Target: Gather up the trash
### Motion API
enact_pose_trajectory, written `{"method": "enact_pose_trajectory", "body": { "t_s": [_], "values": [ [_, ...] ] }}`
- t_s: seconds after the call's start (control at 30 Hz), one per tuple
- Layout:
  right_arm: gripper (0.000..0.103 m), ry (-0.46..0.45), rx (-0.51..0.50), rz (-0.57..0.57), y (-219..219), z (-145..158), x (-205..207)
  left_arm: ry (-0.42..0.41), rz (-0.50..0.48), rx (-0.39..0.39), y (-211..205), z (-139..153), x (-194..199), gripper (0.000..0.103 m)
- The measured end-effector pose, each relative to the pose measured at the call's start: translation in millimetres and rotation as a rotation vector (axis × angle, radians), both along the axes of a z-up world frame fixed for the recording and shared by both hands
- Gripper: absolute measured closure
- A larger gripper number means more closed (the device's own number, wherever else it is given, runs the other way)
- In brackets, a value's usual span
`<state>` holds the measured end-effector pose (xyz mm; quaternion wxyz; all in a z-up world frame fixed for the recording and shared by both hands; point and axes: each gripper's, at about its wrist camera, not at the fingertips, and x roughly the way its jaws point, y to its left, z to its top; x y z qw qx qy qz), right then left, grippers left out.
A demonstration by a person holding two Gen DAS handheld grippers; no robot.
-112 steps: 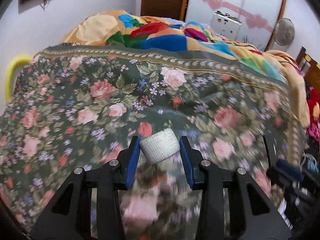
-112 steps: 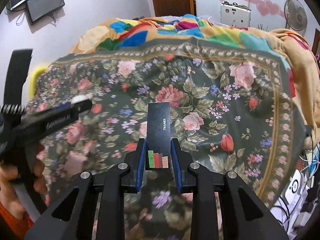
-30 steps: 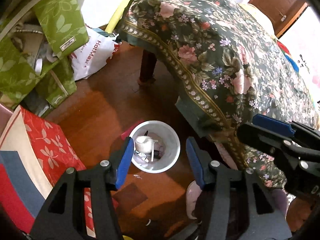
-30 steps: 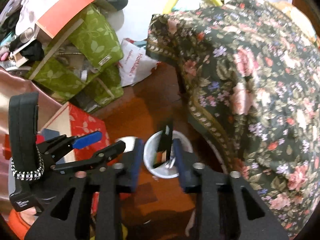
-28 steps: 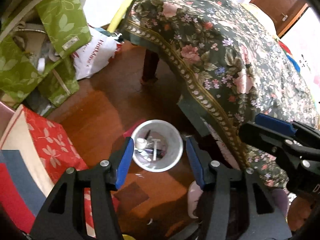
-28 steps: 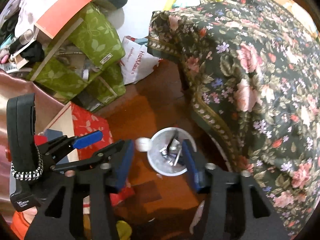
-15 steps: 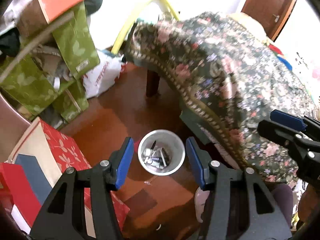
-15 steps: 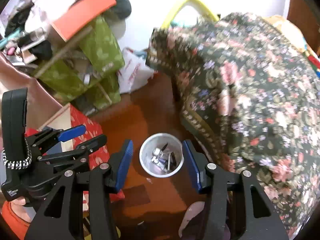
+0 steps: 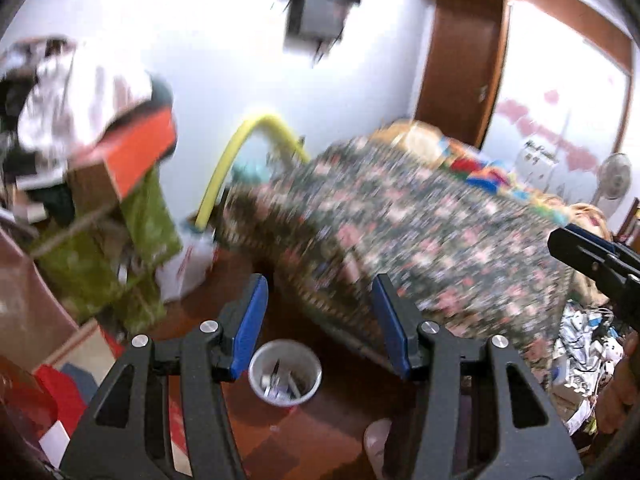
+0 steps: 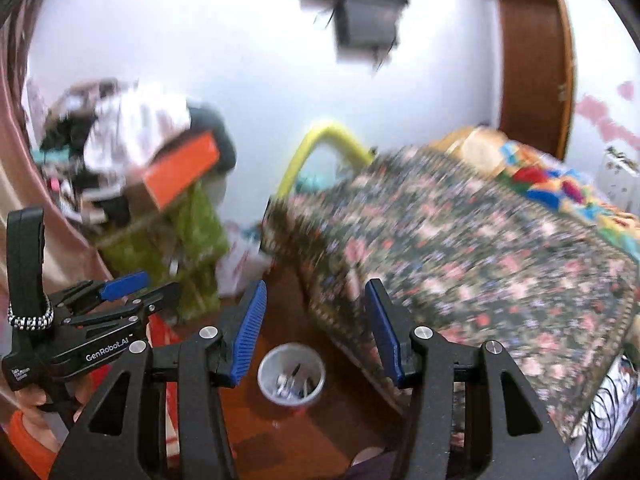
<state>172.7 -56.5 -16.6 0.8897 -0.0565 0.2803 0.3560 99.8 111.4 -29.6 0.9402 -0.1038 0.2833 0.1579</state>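
A small white bin (image 9: 285, 373) stands on the brown floor beside the table, with several bits of trash inside; it also shows in the right wrist view (image 10: 291, 374). My left gripper (image 9: 320, 320) is open and empty, high above the bin. My right gripper (image 10: 312, 326) is open and empty, also above the bin. The left gripper shows at the left of the right wrist view (image 10: 132, 288); the right gripper shows at the right edge of the left wrist view (image 9: 588, 256).
A table under a dark floral cloth (image 9: 420, 232) fills the right, with a colourful quilt (image 10: 552, 184) behind. Green bags and boxes (image 9: 120, 216) are piled at the left. A yellow hoop (image 9: 240, 148) leans on the wall. Cables and clutter (image 9: 584, 336) lie at the right.
Both grippers let go of their trash into the bin, opened and rose. The views have tilted up from the floor toward the wall and table, and the bin looks smaller and lower.
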Motion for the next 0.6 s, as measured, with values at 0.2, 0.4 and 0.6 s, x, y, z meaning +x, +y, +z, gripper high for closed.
{"method": "enact_pose_trajectory", "body": {
  "t_s": [0.2,0.4,0.6],
  "values": [
    [0.055,-0.081,0.101,-0.153,-61.2,30.3,-48.6,-0.152,-0.112,0.055,-58.7,38.2,-47.6,0.05],
    [0.055,-0.158,0.127,-0.229,-93.2,35.8,-98.2,-0.22,-0.184,0.092,-96.6,45.9,-92.8,0.05],
    [0.042,-0.213,0.105,-0.27,-106.0,27.8,-127.3,-0.235,-0.219,0.127,-111.8,40.1,-119.0,0.029]
  ]
}}
